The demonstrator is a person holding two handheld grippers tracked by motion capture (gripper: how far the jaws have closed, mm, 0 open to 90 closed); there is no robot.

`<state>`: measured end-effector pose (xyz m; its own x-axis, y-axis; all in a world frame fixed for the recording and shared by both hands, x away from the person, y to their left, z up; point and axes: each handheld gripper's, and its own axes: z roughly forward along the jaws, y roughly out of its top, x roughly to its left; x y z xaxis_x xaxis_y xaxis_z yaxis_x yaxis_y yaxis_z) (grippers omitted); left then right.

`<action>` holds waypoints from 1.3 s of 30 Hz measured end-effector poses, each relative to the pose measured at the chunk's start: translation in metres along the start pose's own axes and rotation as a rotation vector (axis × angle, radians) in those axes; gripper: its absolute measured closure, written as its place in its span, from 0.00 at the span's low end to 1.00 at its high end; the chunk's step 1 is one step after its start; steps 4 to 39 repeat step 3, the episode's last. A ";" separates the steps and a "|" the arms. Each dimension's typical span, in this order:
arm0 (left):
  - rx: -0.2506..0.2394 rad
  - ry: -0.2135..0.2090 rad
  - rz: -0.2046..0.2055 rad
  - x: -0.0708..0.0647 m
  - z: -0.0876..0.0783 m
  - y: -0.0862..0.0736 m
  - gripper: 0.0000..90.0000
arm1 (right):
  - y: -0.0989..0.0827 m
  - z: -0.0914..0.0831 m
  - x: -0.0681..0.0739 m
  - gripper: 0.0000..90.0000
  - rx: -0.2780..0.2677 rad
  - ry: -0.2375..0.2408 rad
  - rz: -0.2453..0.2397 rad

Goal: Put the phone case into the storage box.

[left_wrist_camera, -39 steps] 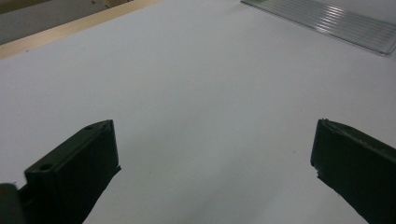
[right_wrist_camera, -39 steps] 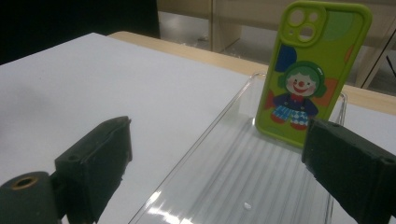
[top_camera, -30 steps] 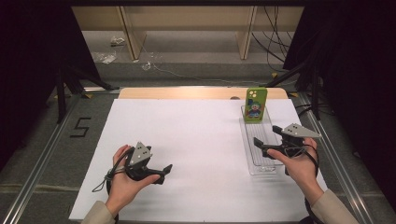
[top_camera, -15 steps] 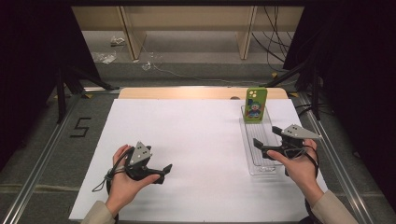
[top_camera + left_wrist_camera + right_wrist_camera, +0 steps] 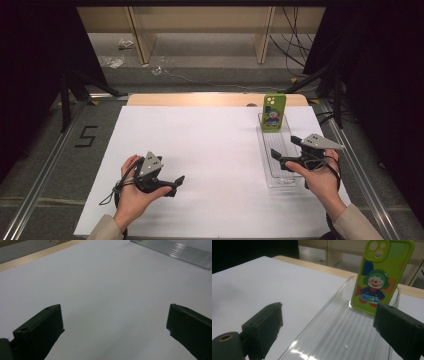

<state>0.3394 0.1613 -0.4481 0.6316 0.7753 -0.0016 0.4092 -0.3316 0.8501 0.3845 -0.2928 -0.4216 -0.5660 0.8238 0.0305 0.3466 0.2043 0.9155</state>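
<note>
Approach seems the step in hand: right gripper (image 5: 327, 325), jaws apart and empty, faces the phone case (image 5: 382, 277) standing ahead in the clear tray (image 5: 322, 322), next calling for a forward reach, while left gripper (image 5: 115, 332) rests parted too.

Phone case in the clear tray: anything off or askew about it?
The green phone case stands upright, leaning on the far end wall of the clear tray rather than lying flat. Otherwise nothing is spilled or damaged. The right gripper is open before it, apart.
</note>
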 end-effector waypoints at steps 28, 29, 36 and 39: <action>0.001 0.000 -0.001 0.000 0.000 0.000 0.00 | 0.000 0.000 0.000 0.11 -0.001 0.001 0.000; 0.001 0.000 -0.001 0.000 0.000 0.000 0.00 | 0.000 0.000 0.000 0.11 -0.001 0.001 0.000; 0.001 0.000 -0.001 0.000 0.000 0.000 0.00 | 0.000 0.000 0.000 0.11 -0.001 0.001 0.000; 0.001 0.000 -0.001 0.000 0.000 0.000 0.00 | 0.000 0.000 0.000 0.11 -0.001 0.001 0.000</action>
